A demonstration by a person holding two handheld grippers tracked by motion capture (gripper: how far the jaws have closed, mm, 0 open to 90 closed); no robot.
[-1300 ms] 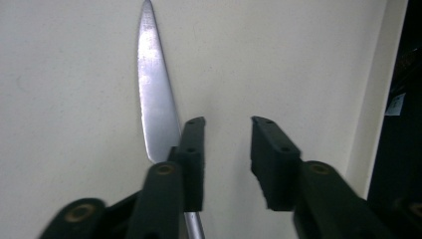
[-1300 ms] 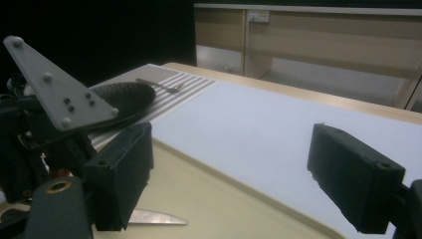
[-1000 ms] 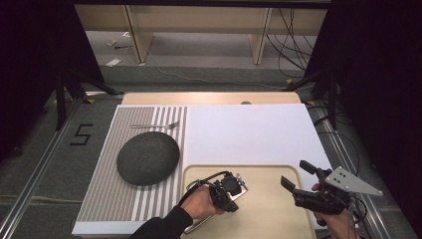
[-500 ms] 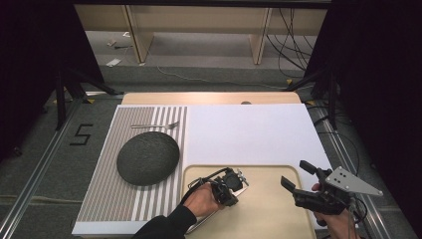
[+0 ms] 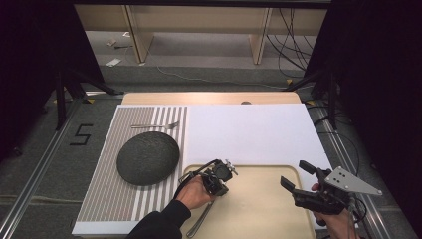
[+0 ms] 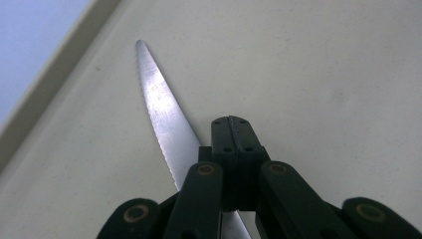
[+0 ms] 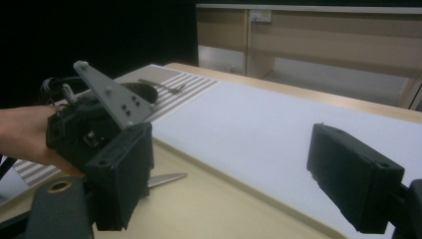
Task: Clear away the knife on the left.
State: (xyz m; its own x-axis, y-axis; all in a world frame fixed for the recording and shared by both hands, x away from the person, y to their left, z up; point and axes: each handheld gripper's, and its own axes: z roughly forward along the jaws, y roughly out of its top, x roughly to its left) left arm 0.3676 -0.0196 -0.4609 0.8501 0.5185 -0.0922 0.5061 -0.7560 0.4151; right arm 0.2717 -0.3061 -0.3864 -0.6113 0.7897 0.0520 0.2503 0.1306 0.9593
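While the left tool (image 6: 231, 149) pinches the shiny silver knife (image 6: 161, 114) on the tan tray (image 5: 259, 209), its jaws are closed. At 3 o'clock, the right tool (image 5: 298, 177) hangs wide open.

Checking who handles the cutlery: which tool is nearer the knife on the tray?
Left. The left tool sits directly over the knife, jaws shut; the right tool hovers open across the tray.

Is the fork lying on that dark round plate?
No: the fork lies on the striped mat just beyond the dark plate, apart from it.
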